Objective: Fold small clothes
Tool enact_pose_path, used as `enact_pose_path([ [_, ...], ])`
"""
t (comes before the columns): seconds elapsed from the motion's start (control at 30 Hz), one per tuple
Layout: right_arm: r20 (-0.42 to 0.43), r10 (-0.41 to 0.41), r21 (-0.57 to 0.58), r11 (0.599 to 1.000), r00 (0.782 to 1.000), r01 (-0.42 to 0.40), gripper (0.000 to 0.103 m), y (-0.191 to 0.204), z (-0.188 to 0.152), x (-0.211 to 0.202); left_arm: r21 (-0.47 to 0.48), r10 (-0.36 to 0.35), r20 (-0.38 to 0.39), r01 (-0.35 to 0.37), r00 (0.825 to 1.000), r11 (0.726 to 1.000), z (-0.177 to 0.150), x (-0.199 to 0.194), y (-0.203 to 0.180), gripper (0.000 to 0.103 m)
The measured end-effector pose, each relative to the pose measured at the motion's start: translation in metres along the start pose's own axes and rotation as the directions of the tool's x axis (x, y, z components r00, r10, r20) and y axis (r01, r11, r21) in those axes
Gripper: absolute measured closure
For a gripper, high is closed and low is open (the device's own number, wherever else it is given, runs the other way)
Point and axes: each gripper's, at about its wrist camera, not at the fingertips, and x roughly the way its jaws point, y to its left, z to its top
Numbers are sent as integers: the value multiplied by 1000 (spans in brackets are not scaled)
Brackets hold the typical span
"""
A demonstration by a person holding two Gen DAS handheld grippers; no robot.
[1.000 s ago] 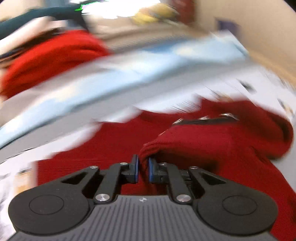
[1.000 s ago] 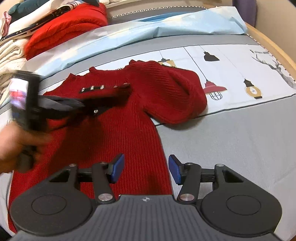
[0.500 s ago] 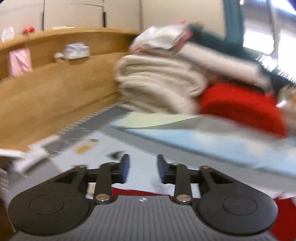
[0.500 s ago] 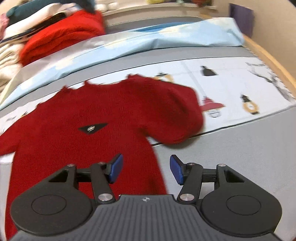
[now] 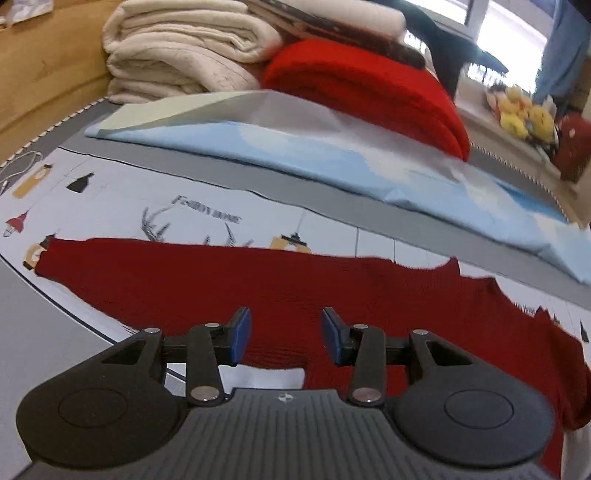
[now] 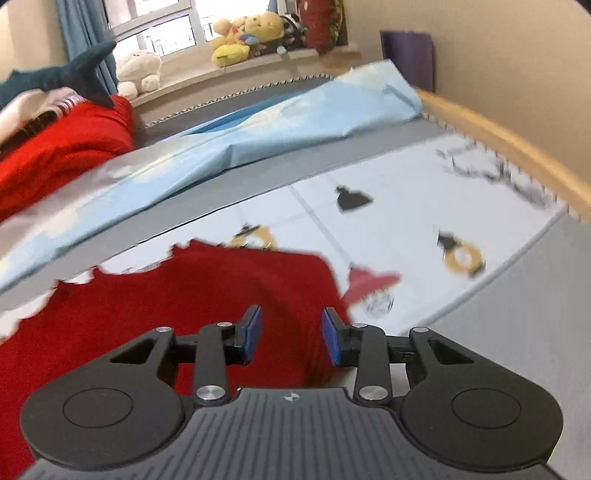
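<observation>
A dark red knit sweater (image 5: 288,280) lies flat on the printed bed sheet, one sleeve stretched out to the left in the left wrist view. My left gripper (image 5: 286,334) is open and empty, low over the sweater near the sleeve and armpit. In the right wrist view the sweater (image 6: 177,302) fills the lower left, its right shoulder folded in. My right gripper (image 6: 291,334) is open and empty, just above the sweater's right edge.
A folded light blue sheet (image 5: 332,158) lies across the bed behind the sweater. A stack of cream blankets (image 5: 177,48) and a bright red blanket (image 5: 369,85) stand at the back. Plush toys (image 6: 251,33) line the windowsill. A wooden bed rail (image 6: 509,147) curves along the right.
My left gripper let go of the sweater's sleeve, opened, and swung left; the sleeve now lies stretched flat. My right gripper moved forward and lower over the sweater's right side, still open.
</observation>
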Motion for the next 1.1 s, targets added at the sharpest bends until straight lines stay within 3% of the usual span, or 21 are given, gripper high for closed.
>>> enact_pose_path([
  [0.23, -54, 19, -133, 991, 998, -26, 61, 15, 19, 77, 44, -21, -28, 22, 999, 999, 1, 16, 0, 55],
  [0.33, -110, 26, -137, 990, 994, -41, 61, 19, 21, 99, 76, -1, -26, 3, 1000, 997, 3, 20, -1, 55],
  [0.47, -146, 26, -234, 970, 989, -60, 61, 27, 23, 114, 87, 14, -47, -10, 999, 996, 4, 29, 2, 55],
  [0.53, -163, 50, -214, 973, 985, -85, 61, 24, 24, 116, 92, 22, -50, -18, 998, 996, 5, 32, 3, 55],
  [0.57, -174, 59, -207, 974, 983, -95, 69, 23, 23, 117, 94, 24, -53, -19, 998, 995, 6, 33, 3, 55],
  [0.6, -183, 60, -213, 972, 981, -99, 83, 23, 23, 119, 94, 24, -55, -19, 998, 995, 7, 34, 4, 55],
  [0.67, -198, 59, -225, 969, 978, -104, 88, 23, 22, 122, 89, 25, -57, -20, 998, 996, 9, 35, 4, 55],
  [0.77, -107, 91, -123, 987, 990, -104, 89, 13, 34, 108, 84, 29, -54, -25, 998, 996, 9, 34, 6, 55],
  [0.8, -9, 119, -3, 993, 993, -119, 89, -2, 44, 94, 86, 30, -54, -26, 998, 996, 8, 33, 6, 55],
  [0.83, 113, 91, 85, 991, 989, -101, 89, -16, 49, 78, 90, 30, -53, -26, 998, 996, 7, 32, 5, 55],
  [0.87, 230, 10, 185, 981, 973, -54, 89, -32, 50, 62, 96, 30, -53, -24, 998, 995, 6, 32, 4, 55],
  [0.9, 314, -122, 334, 942, 942, 10, 89, -56, 46, 46, 103, 28, -54, -23, 998, 994, 4, 31, 3, 55],
  [0.93, 312, -207, 449, 892, 927, 48, 88, -75, 39, 40, 109, 28, -57, -22, 998, 994, 3, 31, 2, 55],
  [0.97, 242, -277, 564, 820, 930, 98, 87, -98, 28, 41, 112, 28, -61, -21, 998, 994, 2, 32, 1, 55],
  [1.03, 55, -273, 686, 710, 960, 162, 87, -133, 1, 58, 115, 24, -70, -15, 997, 993, 0, 32, 0, 55],
  [1.1, -47, -265, 764, 611, 963, 206, 82, -158, -27, 66, 114, 19, -73, -11, 997, 993, -1, 33, -2, 55],
])
